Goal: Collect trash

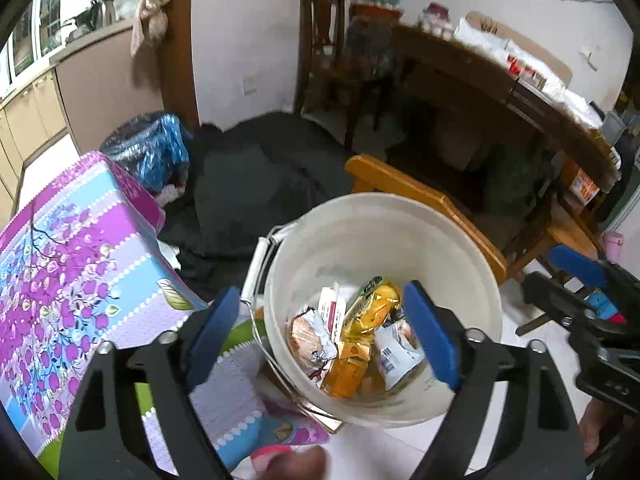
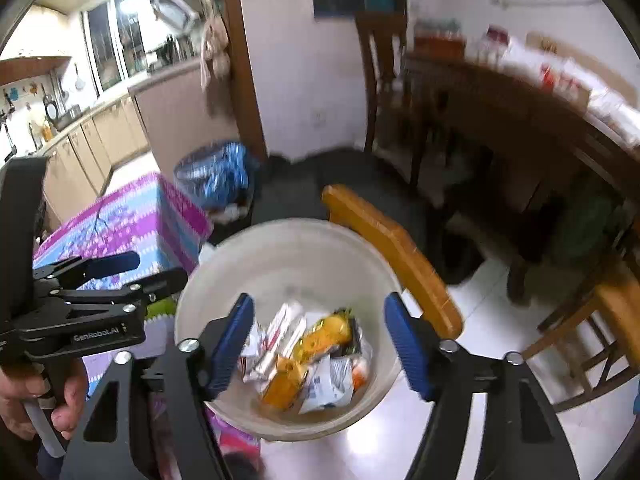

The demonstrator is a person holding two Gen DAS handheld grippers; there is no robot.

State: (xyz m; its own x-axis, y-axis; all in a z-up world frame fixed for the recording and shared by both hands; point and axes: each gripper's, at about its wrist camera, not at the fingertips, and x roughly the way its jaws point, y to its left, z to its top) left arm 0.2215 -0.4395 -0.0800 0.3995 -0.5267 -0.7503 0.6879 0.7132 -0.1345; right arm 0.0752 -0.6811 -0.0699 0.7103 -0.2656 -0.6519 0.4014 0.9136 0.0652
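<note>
I am hovering both claws, left gripper [image 1: 320,344] and right gripper [image 2: 320,348], released and empty, directly over the bucket [image 1: 460,248]; the wrappers [image 1: 352,344] below look light, crinkly, slippery, so I'd pinch a crumpled edge.

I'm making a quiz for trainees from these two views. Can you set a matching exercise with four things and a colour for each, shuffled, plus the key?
Things:
1. bucket
2. gripper pads
3. tablecloth
4. chair back

Colours:
A. purple and light blue, floral
B. orange-brown wood
C. cream white
D. dark blue

Pairs: 1-C, 2-D, 3-A, 4-B
</note>
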